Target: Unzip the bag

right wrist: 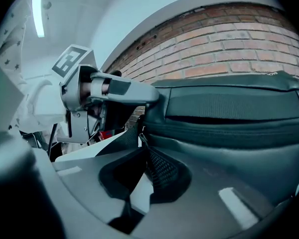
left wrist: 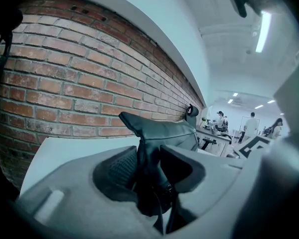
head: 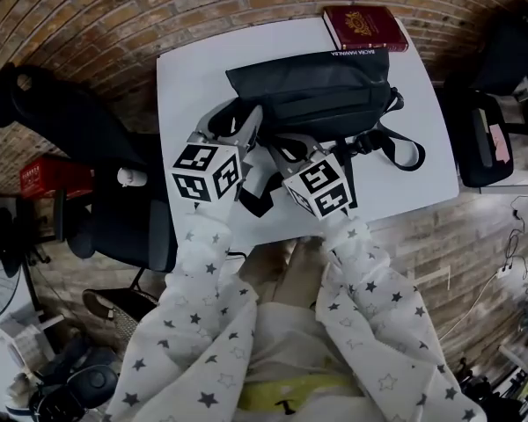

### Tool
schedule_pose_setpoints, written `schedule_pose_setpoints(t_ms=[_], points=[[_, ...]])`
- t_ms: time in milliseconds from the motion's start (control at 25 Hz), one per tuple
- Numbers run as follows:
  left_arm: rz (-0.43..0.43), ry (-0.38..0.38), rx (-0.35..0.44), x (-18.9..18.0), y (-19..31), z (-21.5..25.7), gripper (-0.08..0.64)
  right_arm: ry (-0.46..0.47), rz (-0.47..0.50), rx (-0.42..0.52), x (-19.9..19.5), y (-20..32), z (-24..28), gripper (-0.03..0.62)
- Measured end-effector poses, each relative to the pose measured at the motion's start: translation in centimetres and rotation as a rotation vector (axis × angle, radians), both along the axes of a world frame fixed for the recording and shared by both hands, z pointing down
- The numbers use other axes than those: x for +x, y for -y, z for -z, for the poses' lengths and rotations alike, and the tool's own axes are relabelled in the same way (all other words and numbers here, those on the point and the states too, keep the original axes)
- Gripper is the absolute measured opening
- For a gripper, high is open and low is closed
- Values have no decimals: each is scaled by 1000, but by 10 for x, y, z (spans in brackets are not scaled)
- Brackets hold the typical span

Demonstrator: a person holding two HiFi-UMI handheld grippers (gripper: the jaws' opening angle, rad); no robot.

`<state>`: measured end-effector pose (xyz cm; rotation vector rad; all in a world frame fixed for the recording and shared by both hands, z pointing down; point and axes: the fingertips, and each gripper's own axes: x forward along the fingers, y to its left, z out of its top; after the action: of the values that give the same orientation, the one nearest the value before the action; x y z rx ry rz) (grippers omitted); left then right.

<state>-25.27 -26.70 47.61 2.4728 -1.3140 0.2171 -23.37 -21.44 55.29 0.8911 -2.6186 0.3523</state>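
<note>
Left claw (left wrist: 147, 151) is clenched on a fold at the near-left end of the soft black fabric bag (head: 321, 95), the cloth filling the gap between its pads. Right claw (right wrist: 142, 146) is closed down to a narrow slit at the small metal zip pull (right wrist: 140, 135) on that same end, apparently pinching it, though the hold looks shallow.

That shallow hold is the main risk: the pull is thin and sits right at the tips, so a tug along the zip line could strip it out of the pads. The left claw holds only loose cloth, so if that slips, the whole bag would likely slide over the smooth top instead of opening. Slack fabric near the slider could also bunch and jam it. A drag towards the far edge might nudge the dark red hardback book (head: 363, 27) that lies just behind the bag.

The bag lies across a plain white counter (head: 194, 86), its strap loop (head: 405, 152) trailing to the right. A brick wall (left wrist: 65, 83) runs behind. Black office chairs (head: 88, 139) stand either side, a red crate (head: 48, 178) sits low on the left, and strip lights (left wrist: 262, 31) hang over a workspace where distant people (left wrist: 251, 126) stand.
</note>
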Motion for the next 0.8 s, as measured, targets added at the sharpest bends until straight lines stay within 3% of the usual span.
schedule_pose_setpoints(t_ms=[800], points=[[77, 63, 15, -2, -1, -2, 127, -84, 31, -23, 26, 1, 14, 17]])
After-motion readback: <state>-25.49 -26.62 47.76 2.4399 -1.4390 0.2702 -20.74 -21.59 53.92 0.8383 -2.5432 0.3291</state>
